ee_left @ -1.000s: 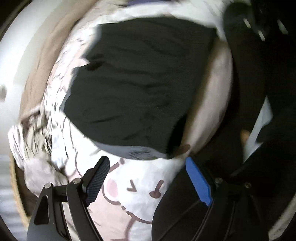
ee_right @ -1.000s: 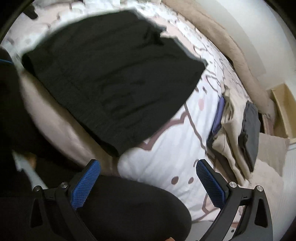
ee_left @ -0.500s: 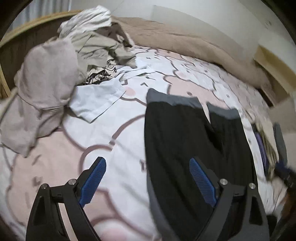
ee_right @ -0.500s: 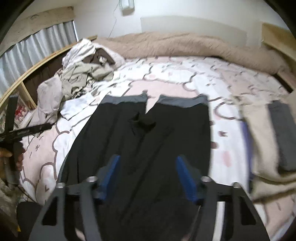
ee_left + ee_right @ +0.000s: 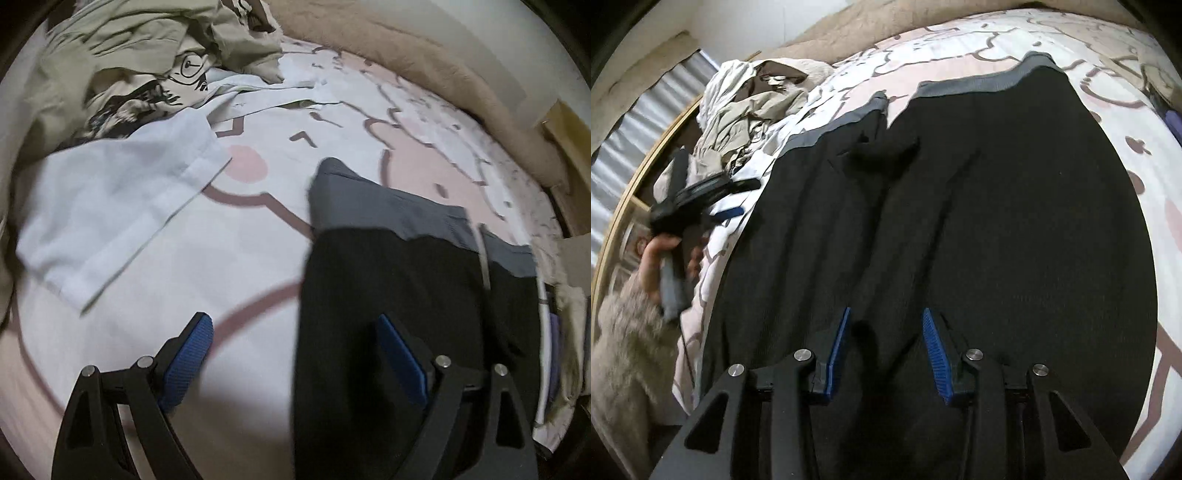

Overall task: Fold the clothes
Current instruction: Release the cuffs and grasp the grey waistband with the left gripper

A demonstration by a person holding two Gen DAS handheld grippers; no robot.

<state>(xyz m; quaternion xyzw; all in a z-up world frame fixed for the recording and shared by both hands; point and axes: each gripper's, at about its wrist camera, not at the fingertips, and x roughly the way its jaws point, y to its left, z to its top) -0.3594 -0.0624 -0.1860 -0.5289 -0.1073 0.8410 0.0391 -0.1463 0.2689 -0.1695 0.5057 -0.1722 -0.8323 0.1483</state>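
Bed [image 5: 1115,122] w/ pink cartoon sheet. Black garment [image 5: 960,221] lay flat across it, grey hems far end. Unfolded clothes pile [image 5: 122,62] at left. Right hand-held gripper [image 5: 886,347] hovered over garment, fingers narrowly apart, holding nothing. Left hand-held gripper [image 5: 291,354] spread wide at garment's edge.

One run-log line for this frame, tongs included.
stage: pre-fold | black shorts flat on bed sheet | left tongs open, at edge | right tongs open, over shorts
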